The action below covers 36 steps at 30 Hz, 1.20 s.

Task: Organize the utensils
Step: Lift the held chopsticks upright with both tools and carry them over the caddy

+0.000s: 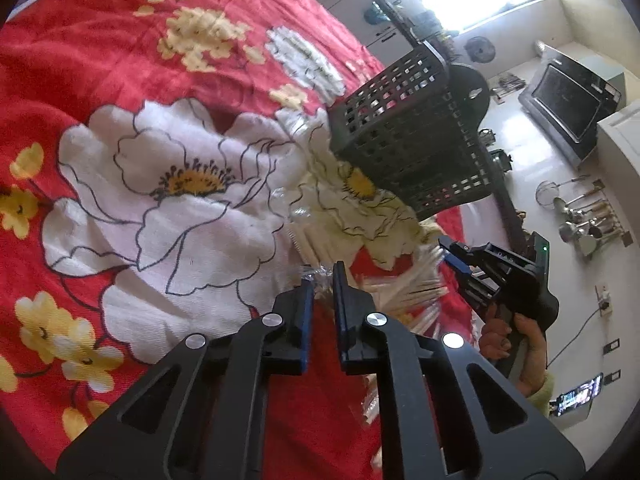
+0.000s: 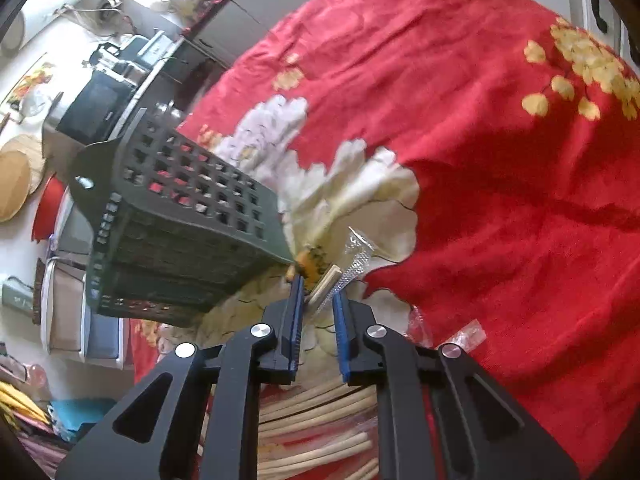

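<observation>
A black perforated basket [image 1: 408, 128] [image 2: 180, 216] stands on the red floral cloth [image 1: 120, 60] [image 2: 500, 160]. Beside it lies a heap of pale wooden chopsticks in clear wrappers [image 1: 400, 292] [image 2: 320, 420]. My left gripper [image 1: 322, 284] is at the heap's near edge, its jaws nearly together with crinkled clear wrapper [image 1: 318, 276] pinched between them. My right gripper [image 2: 318, 296] [image 1: 452, 256] is shut on one wrapped chopstick pack [image 2: 340, 268], which sticks out past the fingertips towards the basket's foot. A hand [image 1: 512, 340] holds the right gripper.
Beyond the cloth's edge are a kitchen counter with a microwave [image 1: 572, 96] [image 2: 96, 108], hanging metal ladles and a strainer [image 1: 588, 216], and a lit phone [image 1: 580, 394]. Round woven mats [image 2: 16, 176] hang at the far left.
</observation>
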Each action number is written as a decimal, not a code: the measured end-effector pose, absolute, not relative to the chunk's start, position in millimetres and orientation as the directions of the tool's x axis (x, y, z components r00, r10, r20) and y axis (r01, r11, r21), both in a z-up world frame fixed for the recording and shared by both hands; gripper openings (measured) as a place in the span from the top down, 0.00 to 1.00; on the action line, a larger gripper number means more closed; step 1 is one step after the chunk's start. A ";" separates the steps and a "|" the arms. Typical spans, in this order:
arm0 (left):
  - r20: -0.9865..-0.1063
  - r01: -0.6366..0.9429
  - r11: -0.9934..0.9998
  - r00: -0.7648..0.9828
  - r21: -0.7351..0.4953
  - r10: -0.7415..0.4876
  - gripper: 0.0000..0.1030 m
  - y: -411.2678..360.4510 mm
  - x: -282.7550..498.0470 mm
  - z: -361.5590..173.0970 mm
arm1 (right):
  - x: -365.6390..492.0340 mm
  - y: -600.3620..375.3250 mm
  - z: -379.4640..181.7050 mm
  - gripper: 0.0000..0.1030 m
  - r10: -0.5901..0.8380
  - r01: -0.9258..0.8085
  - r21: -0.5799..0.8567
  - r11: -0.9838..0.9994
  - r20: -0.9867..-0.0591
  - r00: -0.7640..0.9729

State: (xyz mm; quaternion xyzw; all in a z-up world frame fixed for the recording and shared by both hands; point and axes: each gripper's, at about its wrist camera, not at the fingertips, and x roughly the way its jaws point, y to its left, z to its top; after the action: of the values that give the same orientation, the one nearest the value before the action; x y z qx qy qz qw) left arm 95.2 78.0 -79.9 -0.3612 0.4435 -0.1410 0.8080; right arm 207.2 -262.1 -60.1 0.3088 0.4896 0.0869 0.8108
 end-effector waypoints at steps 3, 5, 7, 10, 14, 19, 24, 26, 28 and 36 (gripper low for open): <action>-0.604 -0.070 0.712 0.590 -0.699 -0.536 0.95 79.9 94.2 -69.8 | 203.1 -253.4 -46.3 0.88 0.450 0.105 0.582 0.807 -0.720 0.529; -0.596 -0.055 0.717 0.603 -0.695 -0.531 0.95 80.8 94.9 -63.1 | 198.8 -247.9 -37.7 0.88 0.446 0.065 0.568 0.820 -0.707 0.549; -0.589 -0.039 0.728 0.619 -0.684 -0.520 0.96 82.8 95.7 -53.1 | 195.3 -242.2 -25.4 0.89 0.457 0.014 0.563 0.826 -0.685 0.567; -0.576 -0.012 0.745 0.643 -0.667 -0.505 0.96 81.1 99.2 -36.0 | 196.5 -233.5 -11.7 0.90 0.476 -0.057 0.553 0.831 -0.655 0.586; -0.551 0.037 0.773 0.679 -0.633 -0.484 0.97 79.7 104.0 -8.6 | 189.0 -221.6 11.1 0.92 0.491 -0.140 0.525 0.840 -0.623 0.609; -0.531 0.082 0.797 0.704 -0.599 -0.471 0.97 76.3 110.1 15.2 | 181.7 -211.4 31.6 0.95 0.517 -0.213 0.508 0.834 -0.586 0.625; -0.507 0.117 0.817 0.733 -0.564 -0.455 0.98 74.0 114.7 37.6 | 177.5 -205.8 46.1 0.95 0.523 -0.260 0.482 0.837 -0.562 0.641; -0.497 0.134 0.822 0.739 -0.553 -0.455 0.98 70.4 117.6 45.1 | 176.5 -204.2 50.8 0.95 0.525 -0.273 0.475 0.836 -0.554 0.646; -0.486 0.155 0.827 0.745 -0.540 -0.457 0.98 65.9 120.4 54.7 | 173.8 -203.2 56.9 0.95 0.528 -0.286 0.468 0.836 -0.546 0.651; -0.449 0.222 0.835 0.759 -0.503 -0.472 0.98 50.0 127.2 83.1 | 165.8 -194.6 81.8 0.95 0.528 -0.341 0.417 0.842 -0.511 0.678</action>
State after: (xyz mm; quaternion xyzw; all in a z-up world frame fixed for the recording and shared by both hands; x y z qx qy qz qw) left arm 127.2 50.0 83.1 -0.2148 0.2908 -0.1901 0.9128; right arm 165.8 -194.6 81.8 0.1452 0.3212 0.2401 0.9045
